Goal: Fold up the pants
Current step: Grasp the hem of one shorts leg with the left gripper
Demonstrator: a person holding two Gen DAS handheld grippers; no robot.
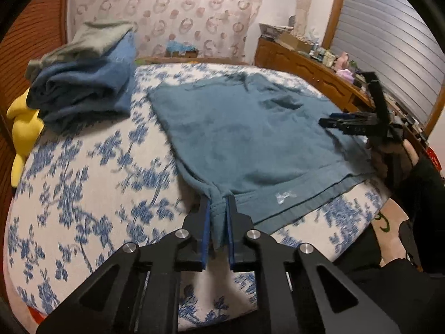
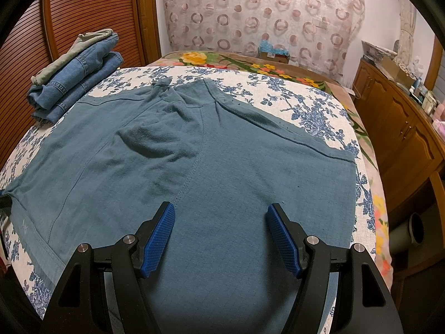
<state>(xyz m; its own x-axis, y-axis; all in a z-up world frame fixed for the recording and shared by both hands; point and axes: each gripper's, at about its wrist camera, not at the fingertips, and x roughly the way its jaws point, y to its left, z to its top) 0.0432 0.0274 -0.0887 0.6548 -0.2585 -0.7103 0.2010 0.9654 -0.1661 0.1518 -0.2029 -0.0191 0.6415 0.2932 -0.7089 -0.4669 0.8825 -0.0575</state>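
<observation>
Left gripper [image 1: 218, 208] sits lowest in its own view, blue pads pinched together on a bunched corner of the teal pants [image 1: 250, 139]; fabric stands up in a ridge between the pads. No earlier picture to compare.

Right gripper [image 2: 221, 217], seen from its own camera, hangs over the pants [image 2: 211, 167] with jaws spread wide. Blue ribbed pads [image 2: 160, 239] are well apart and nothing is between them; cloth lies flat beneath. Contact with the fabric cannot be judged. In the left view the same gripper [image 1: 333, 123] shows at the right edge of the garment, held by a hand [image 1: 381, 150] in a dark sleeve.

Pants lie spread on the bedsheet [image 2: 306, 105], white with a blue flower print. A wrinkle runs near the centre seam. A small pale logo [image 1: 285, 196] sits near the hem closest to the left gripper.

Further back, on the left side of the bed: folded stack of jeans [image 2: 78, 78] with a grey-green garment [image 2: 80, 47] on top, just beside the far edge of the pants. A yellow soft object [image 1: 23, 128] shows beside the stack in the left view.

Beyond: a floral blanket [image 2: 250, 65], a curtain [image 2: 264, 8] with ring pattern, a wooden cabinet [image 2: 403, 128] on the right with clutter on top, slatted wooden door [image 2: 83, 5] on the left.
</observation>
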